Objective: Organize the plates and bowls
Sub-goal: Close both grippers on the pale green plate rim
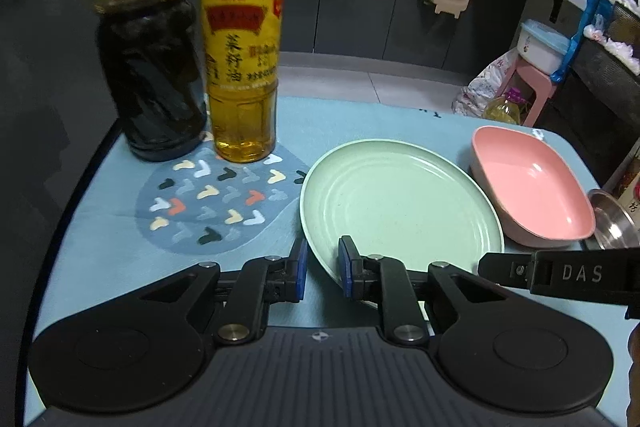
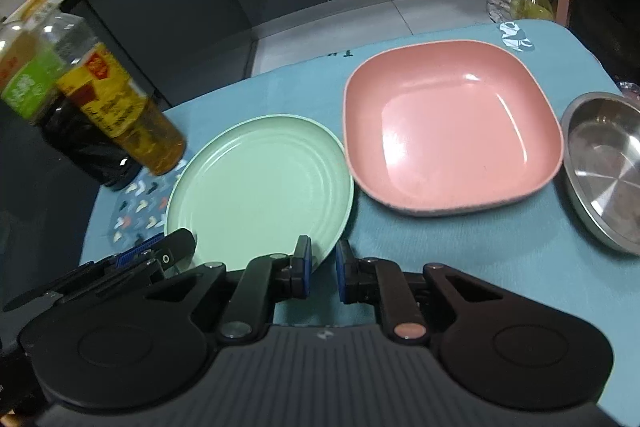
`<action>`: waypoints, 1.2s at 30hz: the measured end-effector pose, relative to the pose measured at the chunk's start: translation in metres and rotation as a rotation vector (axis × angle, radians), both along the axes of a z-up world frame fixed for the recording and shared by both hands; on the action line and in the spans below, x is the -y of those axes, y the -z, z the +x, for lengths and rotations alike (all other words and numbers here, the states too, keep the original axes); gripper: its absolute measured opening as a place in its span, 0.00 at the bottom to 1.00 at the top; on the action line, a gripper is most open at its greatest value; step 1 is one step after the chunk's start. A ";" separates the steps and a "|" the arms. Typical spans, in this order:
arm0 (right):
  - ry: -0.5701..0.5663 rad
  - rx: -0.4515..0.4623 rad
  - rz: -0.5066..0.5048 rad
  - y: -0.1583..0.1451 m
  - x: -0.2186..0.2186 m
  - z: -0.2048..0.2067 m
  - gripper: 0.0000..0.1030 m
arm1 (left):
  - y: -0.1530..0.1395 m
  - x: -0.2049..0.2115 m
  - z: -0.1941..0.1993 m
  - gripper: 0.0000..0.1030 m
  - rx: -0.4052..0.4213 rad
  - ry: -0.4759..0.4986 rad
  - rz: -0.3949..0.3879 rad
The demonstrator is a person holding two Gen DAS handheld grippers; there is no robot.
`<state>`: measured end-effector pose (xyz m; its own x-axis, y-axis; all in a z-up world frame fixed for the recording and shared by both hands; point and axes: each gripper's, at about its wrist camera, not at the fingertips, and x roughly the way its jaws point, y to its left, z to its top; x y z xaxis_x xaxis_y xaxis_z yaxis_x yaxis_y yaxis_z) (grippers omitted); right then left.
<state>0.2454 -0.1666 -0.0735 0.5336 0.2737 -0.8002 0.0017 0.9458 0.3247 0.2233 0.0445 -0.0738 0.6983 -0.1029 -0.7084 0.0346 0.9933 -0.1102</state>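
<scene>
Currently we see both grippers on the near edge of the green plate [image 1: 400, 203], which lies flat on the blue-covered desk [image 2: 460, 251].

Left gripper [image 1: 323, 267]: clenched. The plate's near-left rim runs up between its blue pads [image 1: 301, 269], one pad outside the rim and the other over the plate's surface.

Right gripper [image 2: 323, 265]: clenched as well, with the plate's near-right rim at its fingertips. How much of the rim sits between its pads we cannot tell. In the left wrist view its black body reaches in from the right, just beside the plate's near edge.

Layout on the desk:
- The pink bowl [image 2: 452, 131], square with rounded corners, sits upright and empty just beside the plate on its right. We cannot tell whether they touch.
- The steel bowl [image 2: 604, 171] sits just right of the pink bowl, partly cut off by the frame.
- A dark bottle [image 1: 152, 87] with a green label and an amber bottle [image 1: 244, 87] with a yellow label stand upright side by side, left of and beyond the plate.
- The bottles stand at the far edge of a patterned patch [image 1: 212, 203] on the cover.
</scene>
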 end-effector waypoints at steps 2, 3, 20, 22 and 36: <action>-0.013 0.010 0.001 -0.007 -0.001 -0.009 0.13 | -0.006 -0.005 -0.010 0.15 0.004 -0.004 -0.008; -0.019 0.016 0.000 -0.010 -0.004 -0.013 0.13 | -0.008 -0.007 -0.016 0.15 0.004 -0.008 -0.012; -0.157 0.009 -0.016 -0.030 -0.052 -0.077 0.13 | -0.023 -0.058 -0.107 0.15 0.025 -0.084 -0.026; -0.171 0.003 -0.021 -0.030 -0.060 -0.081 0.13 | -0.023 -0.064 -0.113 0.15 0.027 -0.095 -0.034; -0.227 -0.035 -0.083 -0.024 -0.100 -0.097 0.14 | -0.005 -0.098 -0.135 0.15 -0.007 -0.130 -0.077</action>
<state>0.1484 -0.0667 -0.0495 0.4371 0.3164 -0.8420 -0.2042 0.9466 0.2496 0.0884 0.1429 -0.0686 0.7044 -0.0658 -0.7068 -0.0952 0.9779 -0.1860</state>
